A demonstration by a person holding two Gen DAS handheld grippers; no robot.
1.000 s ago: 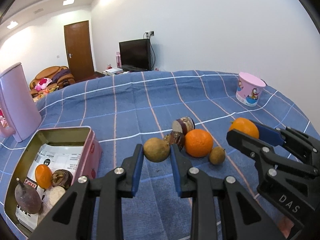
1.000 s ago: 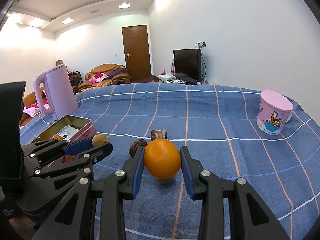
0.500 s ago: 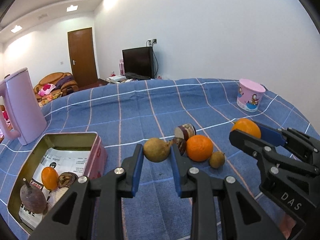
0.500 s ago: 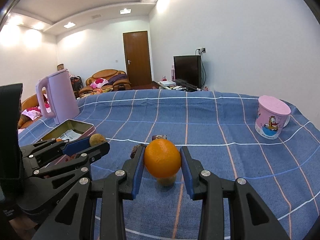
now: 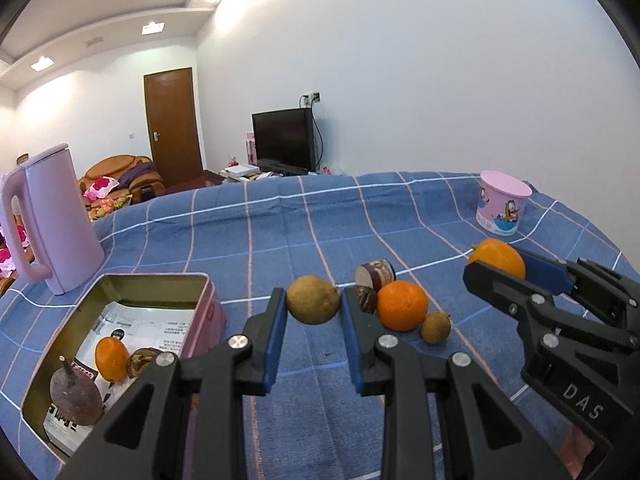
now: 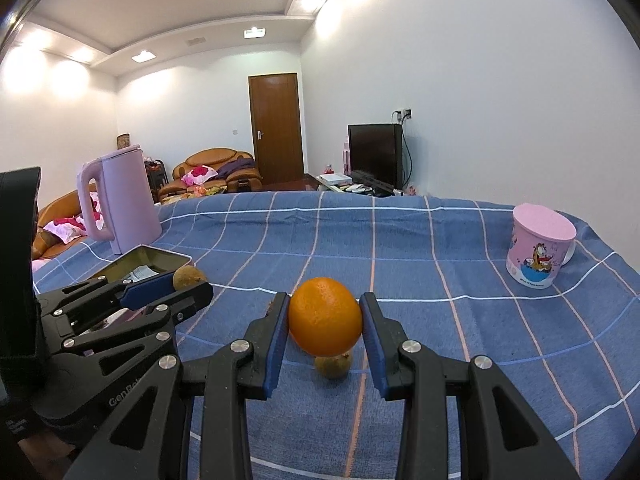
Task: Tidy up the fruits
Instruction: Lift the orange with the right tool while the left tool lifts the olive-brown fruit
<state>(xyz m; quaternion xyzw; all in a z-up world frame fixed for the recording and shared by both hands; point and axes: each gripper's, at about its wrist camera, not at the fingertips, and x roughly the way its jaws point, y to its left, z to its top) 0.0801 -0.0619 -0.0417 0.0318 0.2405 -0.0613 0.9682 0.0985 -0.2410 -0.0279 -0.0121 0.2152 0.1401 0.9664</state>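
Note:
My left gripper [image 5: 313,308] is shut on a round brown fruit [image 5: 313,299], held above the blue checked cloth. My right gripper [image 6: 325,320] is shut on an orange [image 6: 325,315], also lifted; in the left wrist view that orange [image 5: 498,257] shows at the right between the right gripper's fingers. On the cloth lie another orange [image 5: 402,305], a small brown fruit [image 5: 435,327], a cut purple fruit [image 5: 374,274] and a dark piece [image 5: 365,298]. The open tin box [image 5: 160,280] at the left holds a small orange [image 5: 111,358], a dark round fruit [image 5: 75,400] and a brown piece.
A pink kettle [image 5: 52,220] stands behind the tin box at the far left. A pink cartoon cup [image 5: 503,208] stands at the far right of the cloth. Beyond the cloth's far edge are a television [image 5: 284,142], a door and a sofa.
Both grippers have tilted upward a little while keeping their fruits; the cloth and the things on it sit lower in both views. Nothing was let go or taken.

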